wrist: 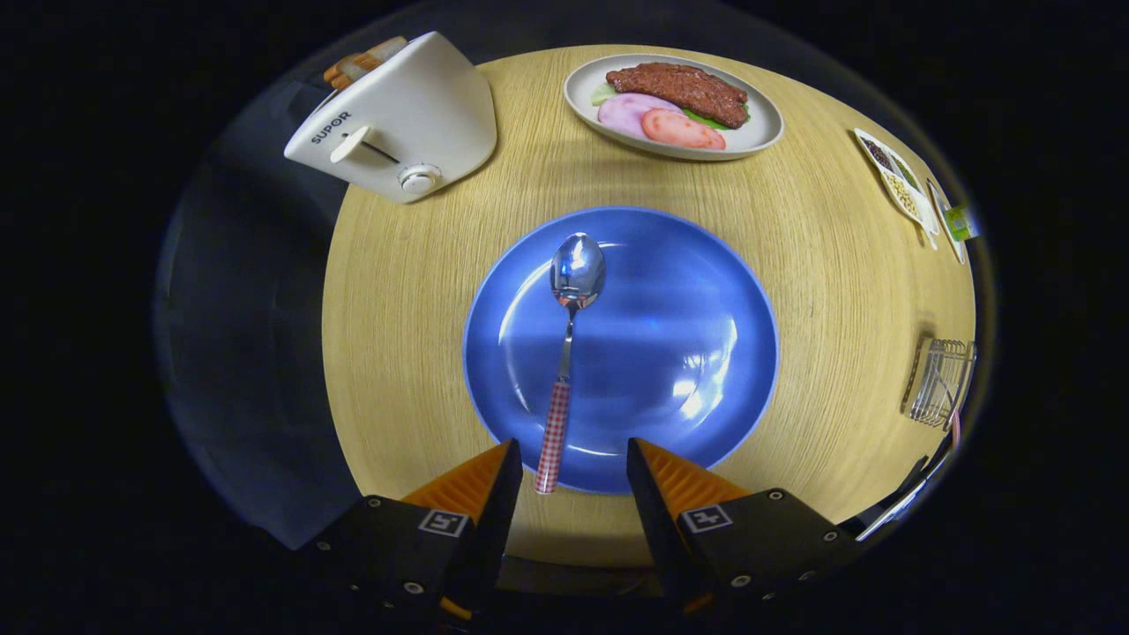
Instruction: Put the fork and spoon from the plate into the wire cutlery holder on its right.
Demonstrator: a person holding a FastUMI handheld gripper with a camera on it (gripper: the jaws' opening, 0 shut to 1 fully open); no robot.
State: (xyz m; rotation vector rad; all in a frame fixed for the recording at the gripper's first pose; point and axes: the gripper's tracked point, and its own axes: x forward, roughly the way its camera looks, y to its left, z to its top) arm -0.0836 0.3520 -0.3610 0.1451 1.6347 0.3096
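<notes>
Claw (573, 463) spread, gripping nothing; spoon (566, 353) handle end between fingertips, bowl beyond on blue plate (688, 353).

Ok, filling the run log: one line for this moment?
claw: open, handle end between fingers | spoon: on blue plate | cutlery holder: right of plate

1 spoon (567, 353), 2 plates (688, 291) (767, 132), 1 toaster (401, 119), 1 wire holder (942, 381), 1 hand-held gripper (571, 467) w/ fingers apart.

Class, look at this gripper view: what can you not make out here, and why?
- Holder: small and warped far right of the plate; its contents, fork included, unclear.
- Small dishes beyond it: too small to identify.
- Spoon handle tip: between the open gripper fingers; contact unclear.
</notes>
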